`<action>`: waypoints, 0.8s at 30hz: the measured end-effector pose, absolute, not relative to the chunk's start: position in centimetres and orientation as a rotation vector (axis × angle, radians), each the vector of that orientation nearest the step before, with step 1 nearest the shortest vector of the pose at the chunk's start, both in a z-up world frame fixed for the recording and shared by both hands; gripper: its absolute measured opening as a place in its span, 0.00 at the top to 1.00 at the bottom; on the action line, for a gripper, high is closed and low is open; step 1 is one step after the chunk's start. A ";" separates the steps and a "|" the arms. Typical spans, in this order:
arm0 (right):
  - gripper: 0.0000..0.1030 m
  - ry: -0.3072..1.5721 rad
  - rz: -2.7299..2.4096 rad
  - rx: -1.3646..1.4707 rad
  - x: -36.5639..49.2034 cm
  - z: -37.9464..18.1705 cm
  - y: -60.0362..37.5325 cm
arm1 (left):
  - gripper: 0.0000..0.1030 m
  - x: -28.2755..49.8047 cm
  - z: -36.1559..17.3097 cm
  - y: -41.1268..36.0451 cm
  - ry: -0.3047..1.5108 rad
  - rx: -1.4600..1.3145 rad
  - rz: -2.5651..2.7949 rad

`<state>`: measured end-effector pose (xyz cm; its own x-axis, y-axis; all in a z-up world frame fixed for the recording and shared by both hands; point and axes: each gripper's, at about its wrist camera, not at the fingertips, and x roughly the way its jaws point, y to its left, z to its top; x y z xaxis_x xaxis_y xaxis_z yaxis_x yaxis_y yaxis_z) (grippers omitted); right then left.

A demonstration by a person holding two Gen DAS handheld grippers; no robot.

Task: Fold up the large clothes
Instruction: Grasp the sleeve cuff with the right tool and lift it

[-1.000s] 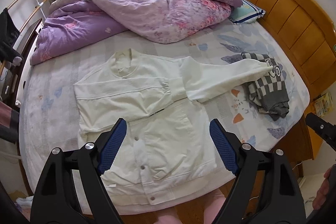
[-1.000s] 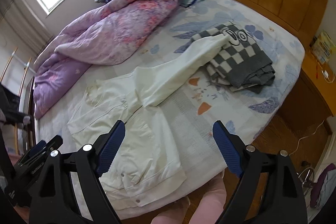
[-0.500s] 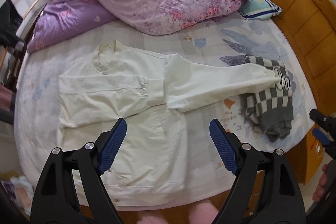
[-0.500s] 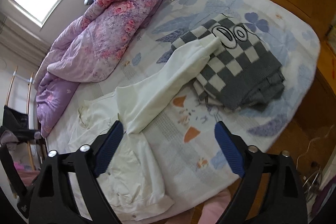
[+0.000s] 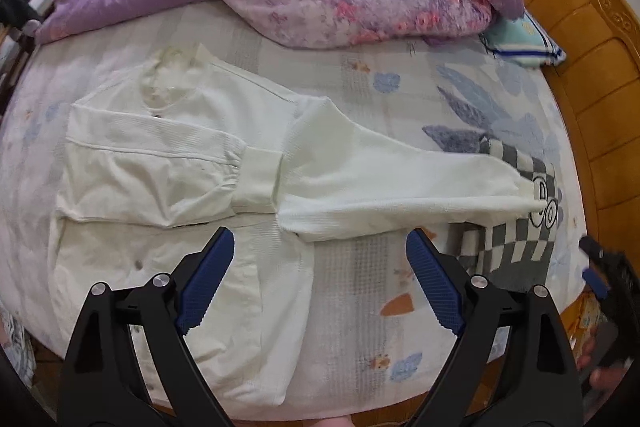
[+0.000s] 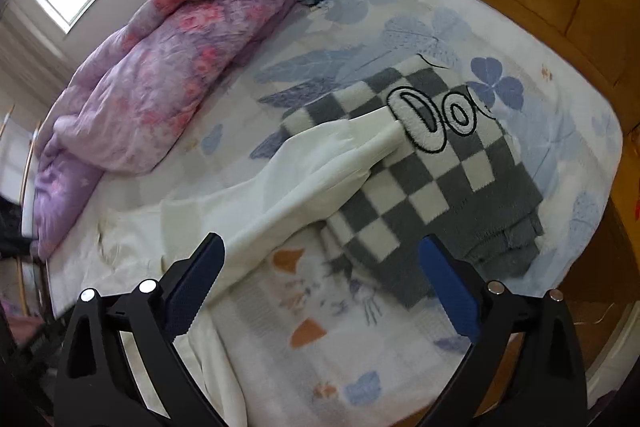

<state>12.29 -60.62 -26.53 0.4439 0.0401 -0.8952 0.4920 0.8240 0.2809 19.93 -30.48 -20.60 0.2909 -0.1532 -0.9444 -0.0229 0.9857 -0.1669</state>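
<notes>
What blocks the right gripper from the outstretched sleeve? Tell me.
Nothing visible does. The open right gripper hangs above the white jacket's outstretched sleeve; its cuff lies atop the grey-and-white checkered sweater.

I can't see the white jacket's [image 5: 248, 163] hem, cut off below the bed's [image 5: 360, 75] near edge. Its sleeve cuff hides part of the checkered sweater [image 6: 432, 187]; the right view blurs.

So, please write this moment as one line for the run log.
left gripper: open, empty | right gripper: open, empty | white button-up jacket: flat on bed, one sleeve folded in, other sleeve's cuff on grey-white checkered sweater
</notes>
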 end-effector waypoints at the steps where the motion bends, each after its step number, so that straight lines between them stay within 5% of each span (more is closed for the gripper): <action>1: 0.09 1.086 -0.311 0.593 12.8 -27.4 -61.6 | 0.14 20.4 -21.4 -30.5 1.288 -0.142 -0.085; 5: 0.21 1.134 -0.372 0.689 15.4 -30.6 -64.5 | 0.14 21.9 -23.7 -31.0 1.302 -0.052 -0.048; 7: 0.34 1.150 -0.395 0.749 16.6 -32.1 -65.7 | 0.14 22.7 -24.7 -31.0 1.312 -0.022 -0.025; 15: 0.44 1.164 -0.377 1.101 20.1 -39.2 -69.0 | 0.18 27.6 -29.1 -29.0 1.357 -0.164 -0.016; 20: 0.54 1.192 -0.381 1.122 22.2 -42.6 -70.0 | 0.58 31.2 -32.5 -28.2 1.392 -0.186 -0.027; 24: 0.72 1.173 -0.386 1.112 22.5 -43.6 -70.5 | 0.89 33.6 -35.3 -28.1 1.415 -0.205 -0.063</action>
